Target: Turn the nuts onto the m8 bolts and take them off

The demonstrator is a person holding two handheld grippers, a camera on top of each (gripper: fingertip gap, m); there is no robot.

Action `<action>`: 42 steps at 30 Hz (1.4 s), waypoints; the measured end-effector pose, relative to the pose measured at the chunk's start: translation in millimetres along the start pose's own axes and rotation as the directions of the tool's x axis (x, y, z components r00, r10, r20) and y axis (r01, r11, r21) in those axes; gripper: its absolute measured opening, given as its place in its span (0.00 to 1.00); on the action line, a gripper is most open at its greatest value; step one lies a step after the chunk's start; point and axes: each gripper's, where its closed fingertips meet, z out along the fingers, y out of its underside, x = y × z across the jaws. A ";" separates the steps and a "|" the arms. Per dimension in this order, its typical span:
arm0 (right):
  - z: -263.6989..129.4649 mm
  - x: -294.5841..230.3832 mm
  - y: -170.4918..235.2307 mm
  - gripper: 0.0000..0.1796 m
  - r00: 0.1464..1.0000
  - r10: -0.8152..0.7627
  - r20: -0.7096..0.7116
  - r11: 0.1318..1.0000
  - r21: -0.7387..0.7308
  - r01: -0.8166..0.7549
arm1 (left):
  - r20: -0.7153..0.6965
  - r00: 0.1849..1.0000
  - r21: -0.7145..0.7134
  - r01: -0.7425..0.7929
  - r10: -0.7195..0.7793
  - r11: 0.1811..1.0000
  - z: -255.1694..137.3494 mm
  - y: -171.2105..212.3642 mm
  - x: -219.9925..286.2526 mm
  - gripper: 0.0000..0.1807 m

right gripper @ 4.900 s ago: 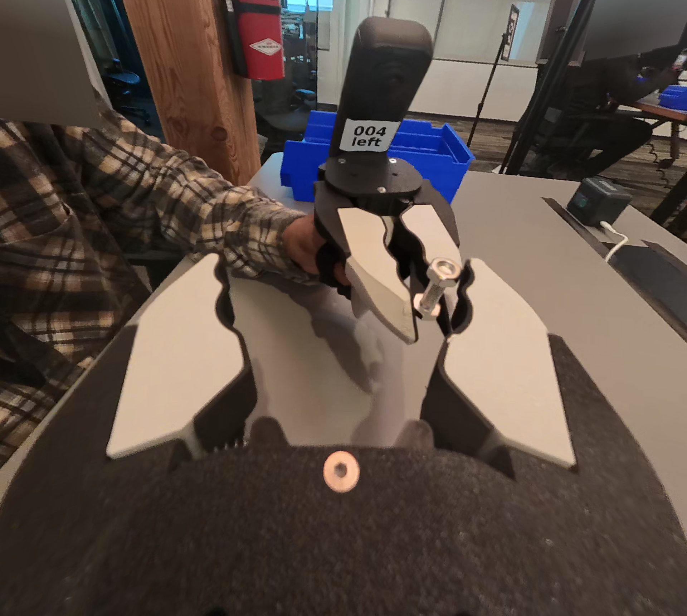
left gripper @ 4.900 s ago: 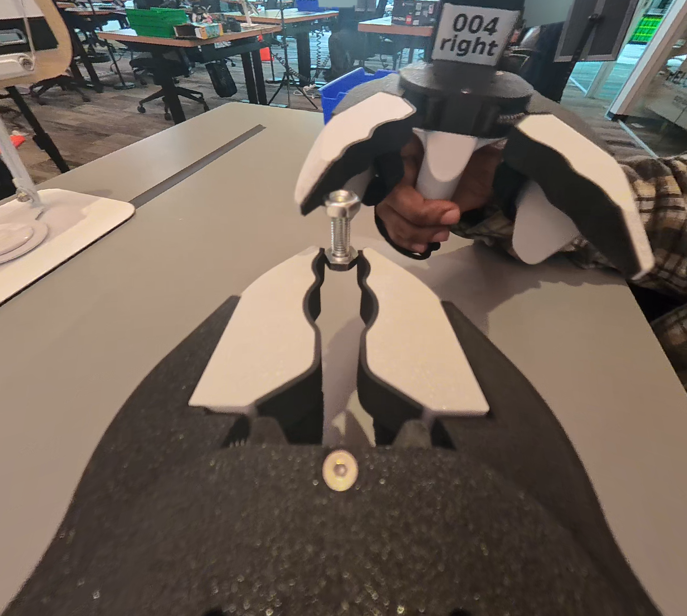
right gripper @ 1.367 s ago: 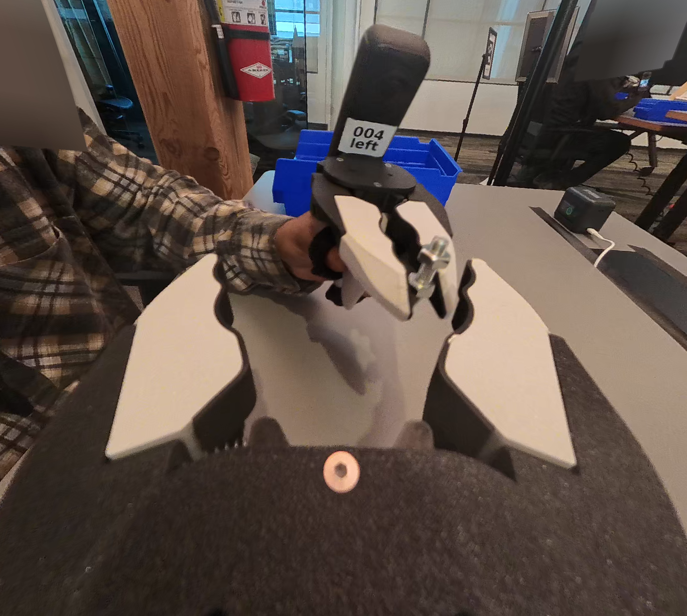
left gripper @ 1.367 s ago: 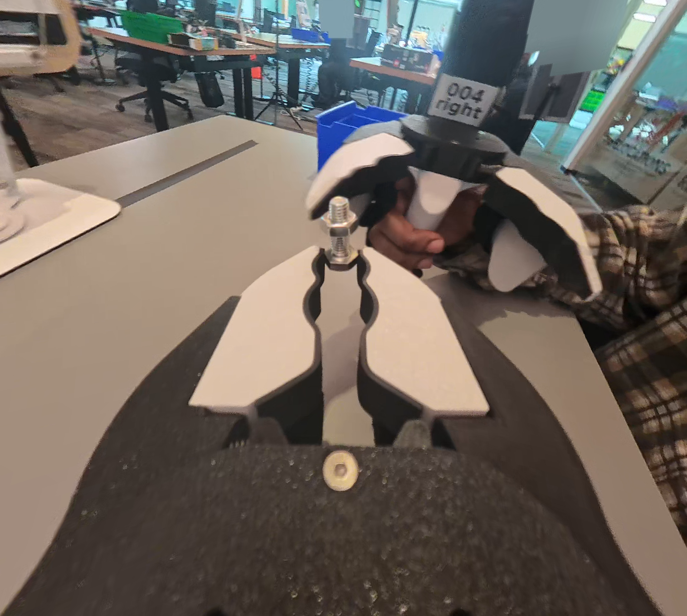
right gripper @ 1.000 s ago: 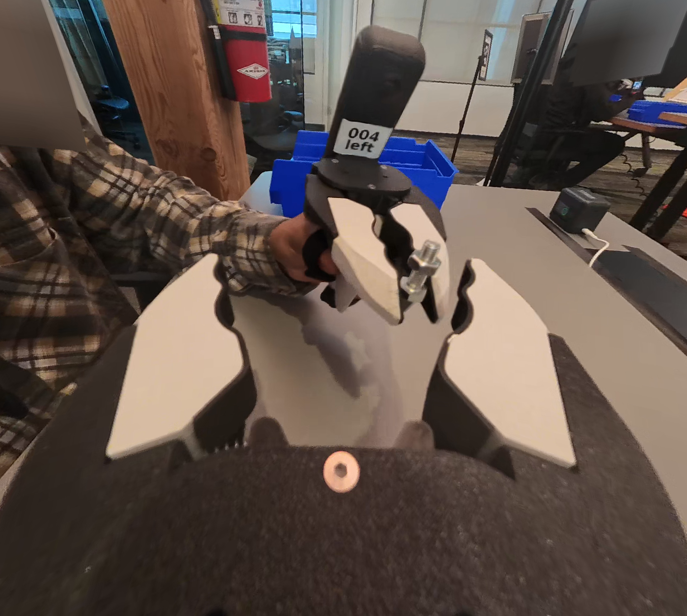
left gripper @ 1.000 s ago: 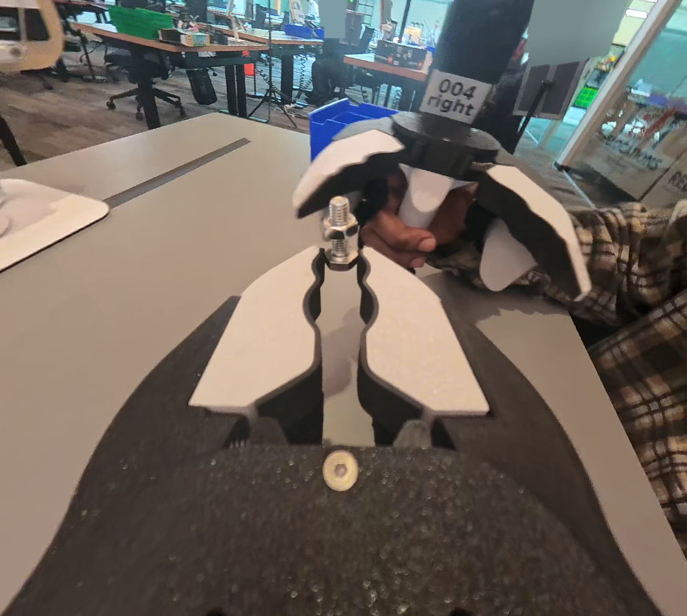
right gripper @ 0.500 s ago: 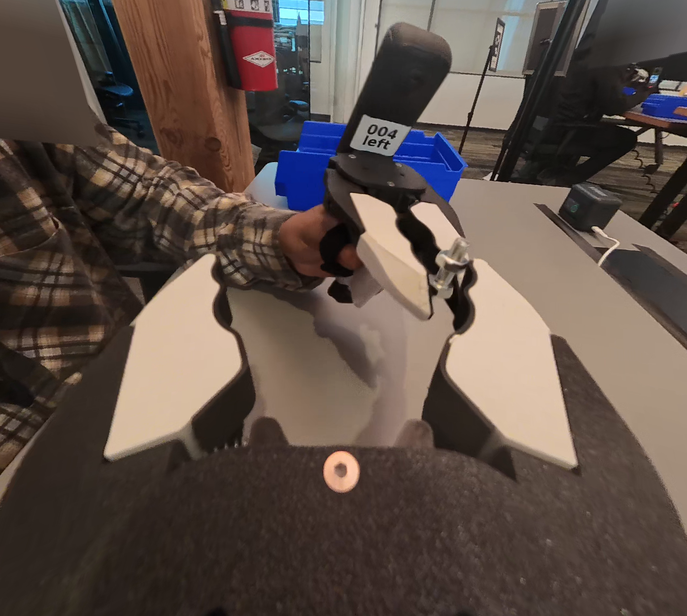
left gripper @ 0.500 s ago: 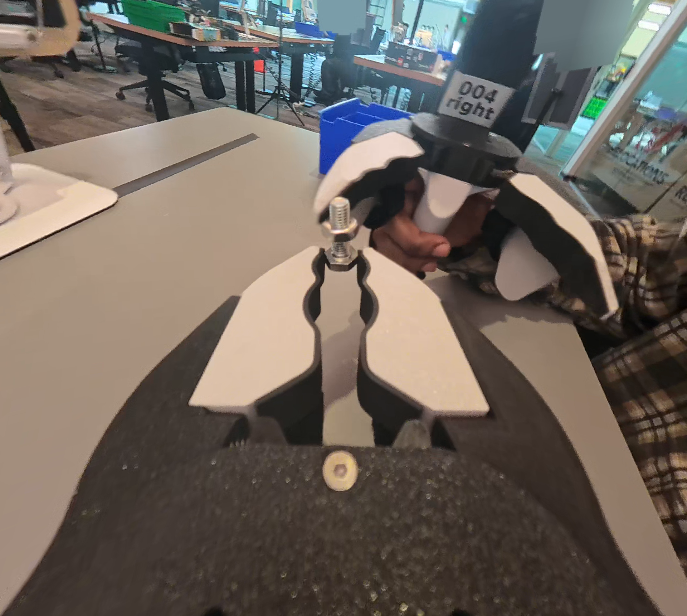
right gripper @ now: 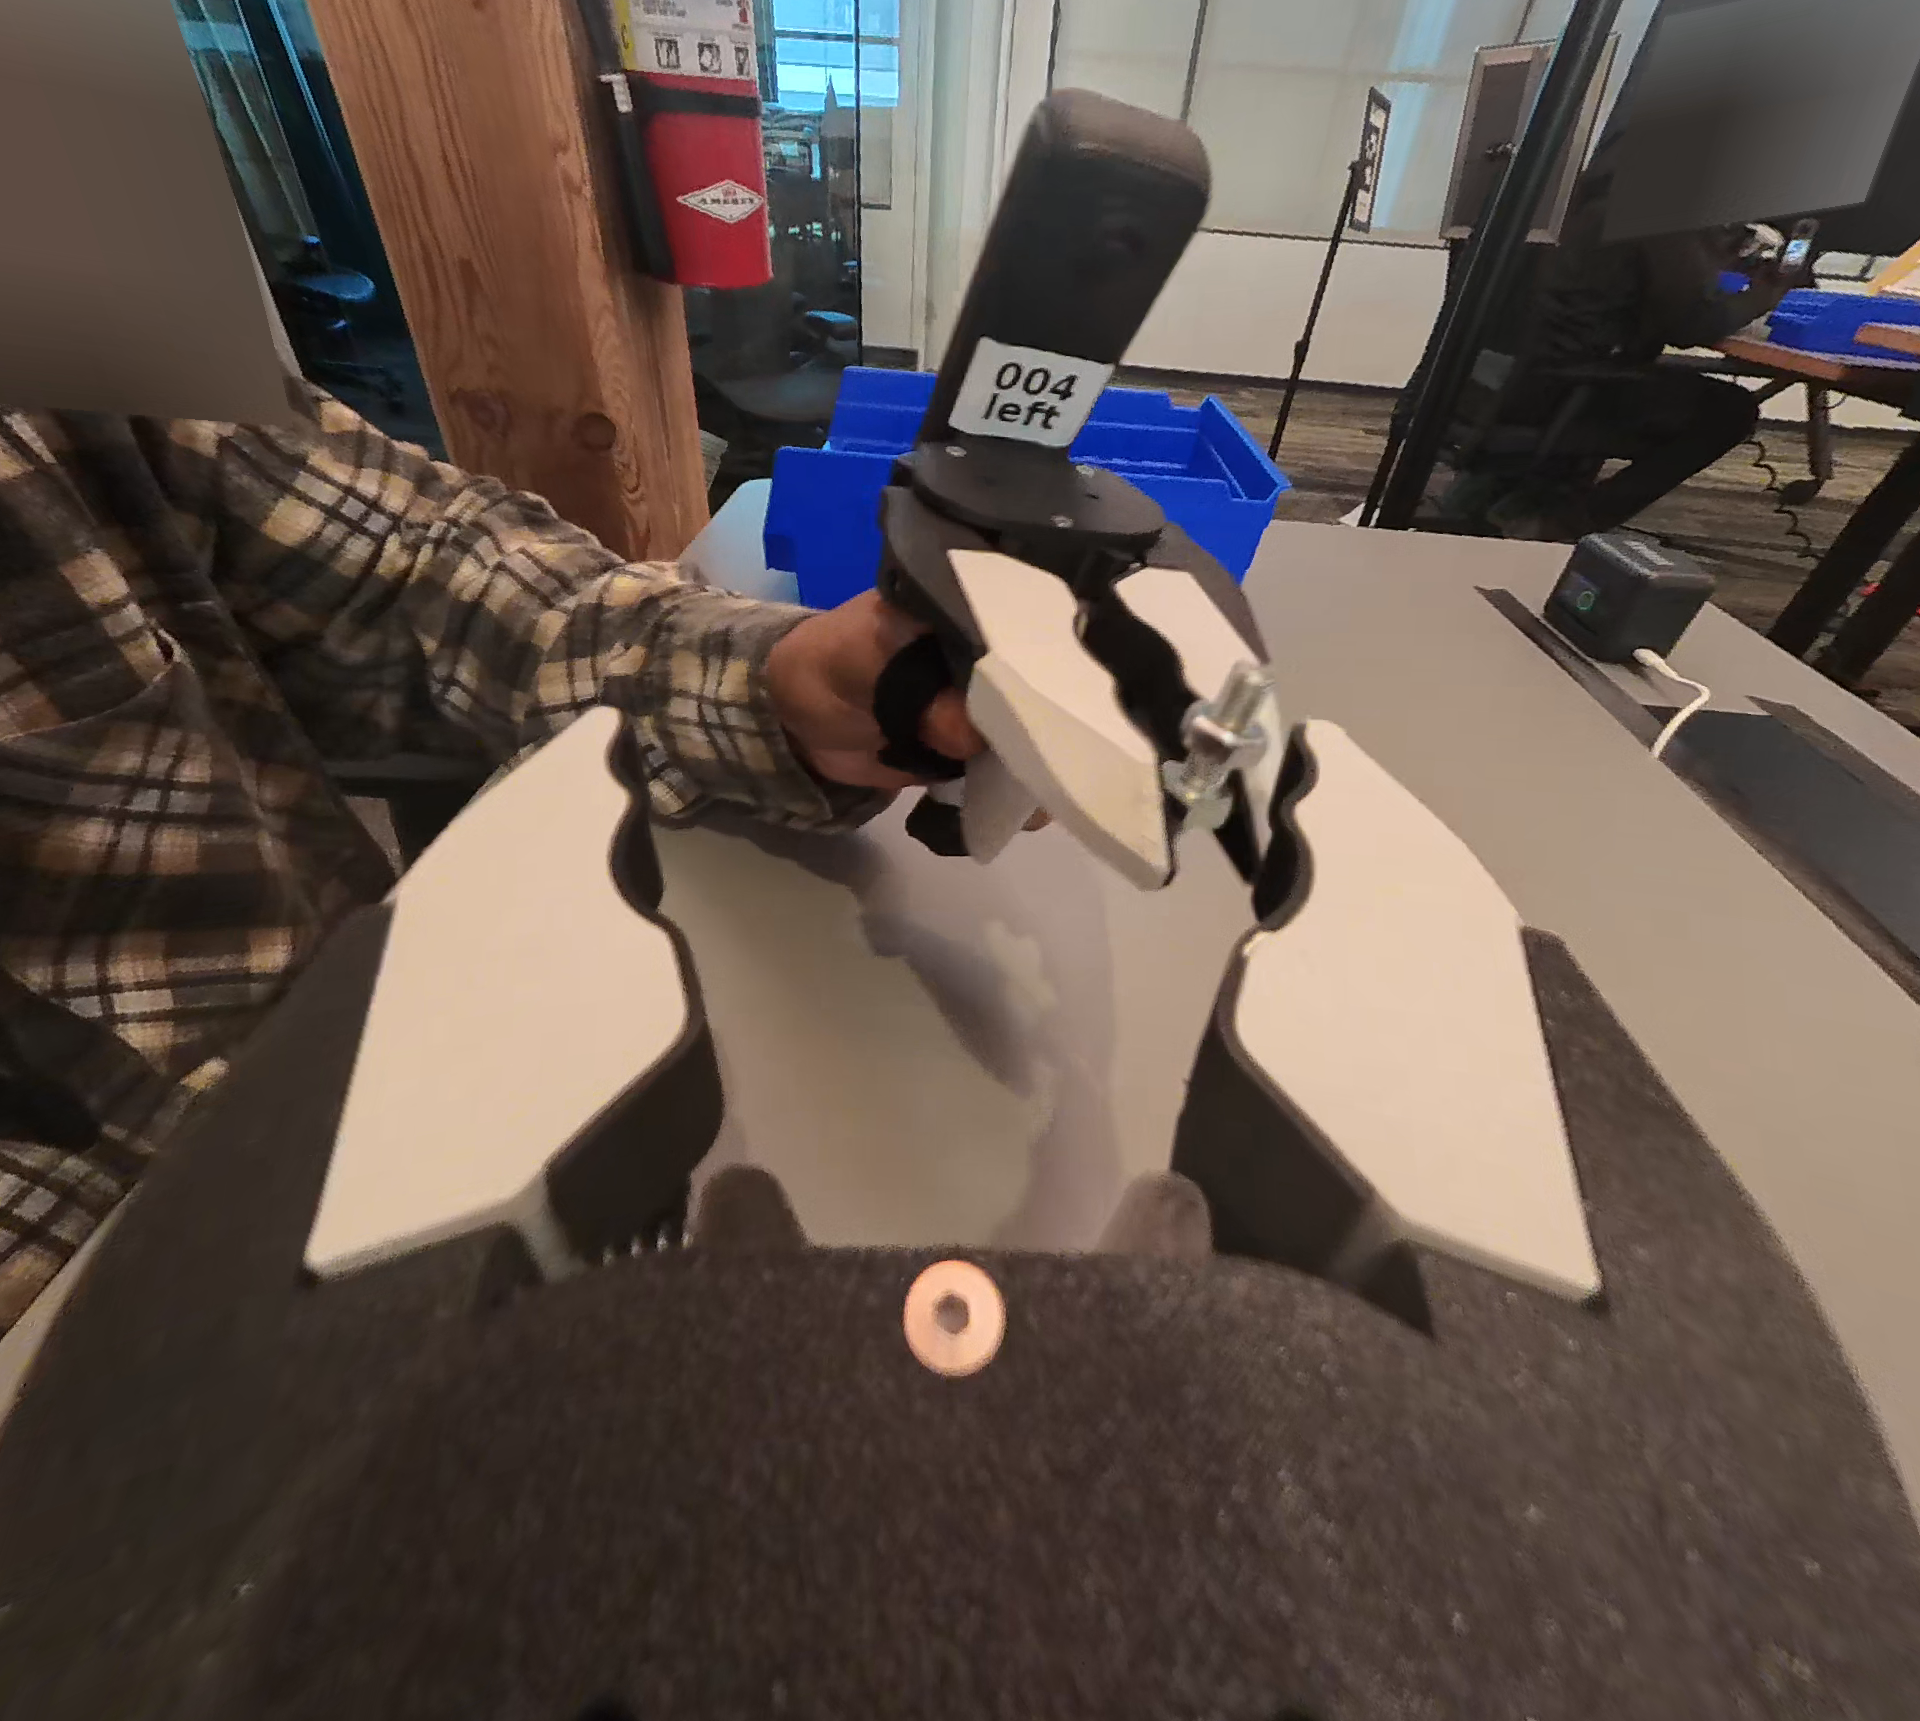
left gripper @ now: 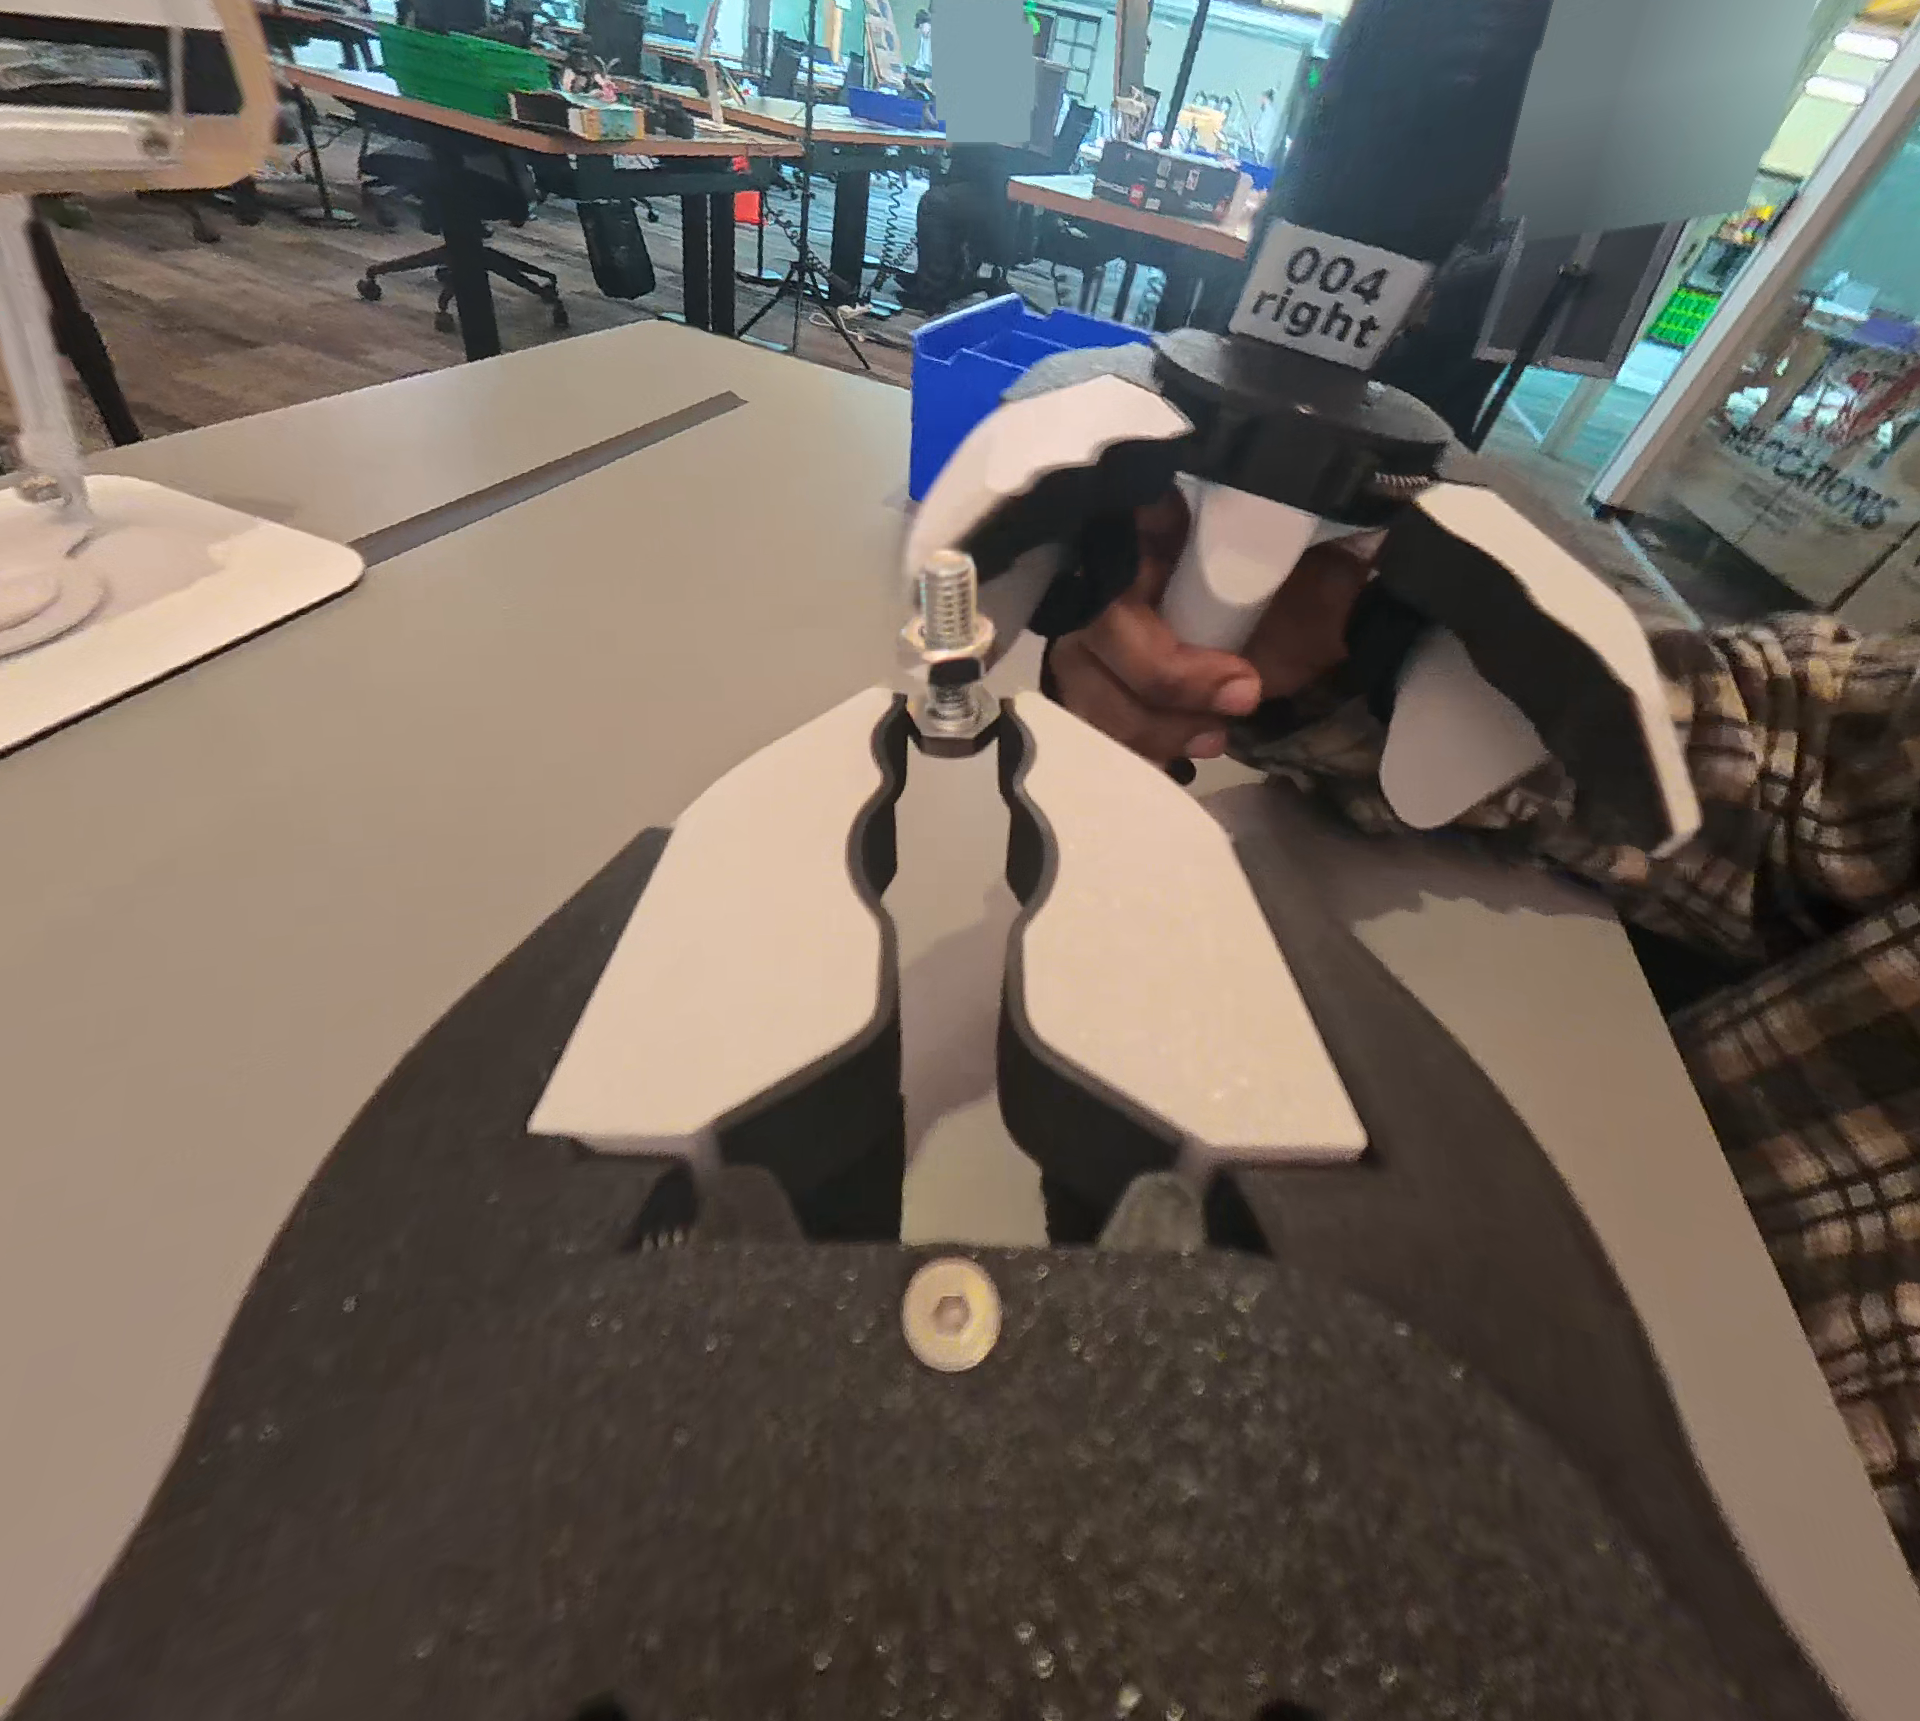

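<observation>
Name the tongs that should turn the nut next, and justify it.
Right tongs: probably. They are open, with one finger beside the nut. The left tongs are shut on the bolt head, holding it upright.

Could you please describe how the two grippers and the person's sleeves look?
Both the left gripper and the right gripper have flat white fingers with wavy black inner edges, set on a grainy black body with one silver screw. Each carries a rounded black camera on top with a small white label. The sleeves are brown, cream and black plaid.
</observation>
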 end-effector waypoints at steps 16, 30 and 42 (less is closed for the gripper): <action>-23.7 20.6 -0.7 0.09 0.997 0.063 -0.037 0.998 0.027 -0.062 | -0.091 0.991 -0.081 -0.106 0.099 0.991 17.6 16.3 29.8 0.09; -23.4 25.8 -1.9 0.04 0.993 0.094 -0.073 0.996 0.010 -0.093 | -0.117 0.988 -0.091 -0.108 0.098 0.990 21.4 18.1 33.9 0.19; -269.6 61.5 -71.8 0.04 0.697 -0.007 -0.717 0.972 -0.168 -0.163 | -0.156 0.979 -0.051 -0.144 0.134 0.988 27.7 15.0 50.2 0.37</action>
